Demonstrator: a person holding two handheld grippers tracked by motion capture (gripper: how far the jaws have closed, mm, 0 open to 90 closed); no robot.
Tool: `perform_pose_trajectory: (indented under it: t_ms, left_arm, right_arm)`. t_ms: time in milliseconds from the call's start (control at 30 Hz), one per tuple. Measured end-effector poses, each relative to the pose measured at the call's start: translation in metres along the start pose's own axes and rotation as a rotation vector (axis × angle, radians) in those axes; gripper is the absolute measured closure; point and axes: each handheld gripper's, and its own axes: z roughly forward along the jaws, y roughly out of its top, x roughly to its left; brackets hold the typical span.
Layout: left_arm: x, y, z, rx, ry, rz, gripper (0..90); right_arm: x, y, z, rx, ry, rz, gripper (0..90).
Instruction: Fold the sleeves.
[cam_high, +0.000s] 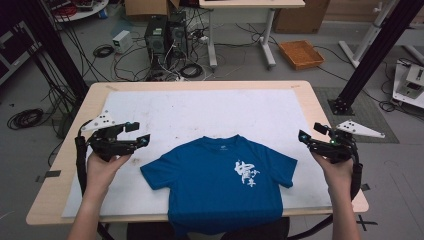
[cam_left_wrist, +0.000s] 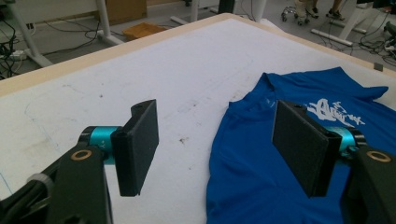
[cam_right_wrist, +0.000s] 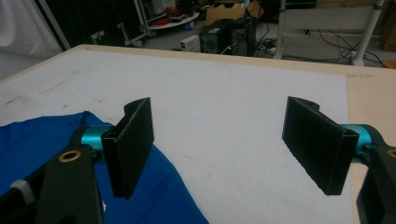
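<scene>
The table (cam_high: 60, 197) carries a white mat (cam_high: 200, 107) over most of its top, and most of that mat lies bare. On the near middle of the mat lies a blue T-shirt (cam_high: 205, 185), spread flat with its front up, collar toward the far side, both short sleeves out to left and right, and its hem hanging over the near edge of the table. A white print (cam_high: 246, 172) sits on the chest, right of centre.

The left gripper (cam_high: 140, 134) is held above the mat just left of the left sleeve, its jaws spread wide with nothing between them. The right gripper (cam_high: 310, 136) hovers to the right of the right sleeve, near the right edge of the mat, jaws likewise spread and empty. In the left gripper view the shirt (cam_left_wrist: 289, 154) lies partly beyond the jaw on that view's right; in the right gripper view only a blue edge (cam_right_wrist: 42, 135) lies behind the jaw on that view's left.

Judging from this, the work on the shirt has hardly begun: no fold shows, neither sleeve is turned in, and no cloth is pinched. Everything is left to do, probably starting with a grasp at each sleeve or shoulder.
</scene>
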Motion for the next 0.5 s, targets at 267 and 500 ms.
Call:
perform_pose_trajectory:
  t_ms: [267,500]
  left_arm:
    - [0.003,-0.008,-0.001,-0.008,0.012,0.005,32.0]
    - [0.013,-0.023,0.004,0.071,0.017,-0.010,33.0]
  right_arm:
    - [0.001,0.000,0.001,0.003,0.003,-0.002,24.8]
    - [0.000,-0.002,0.002,0.007,0.002,0.003,24.8]
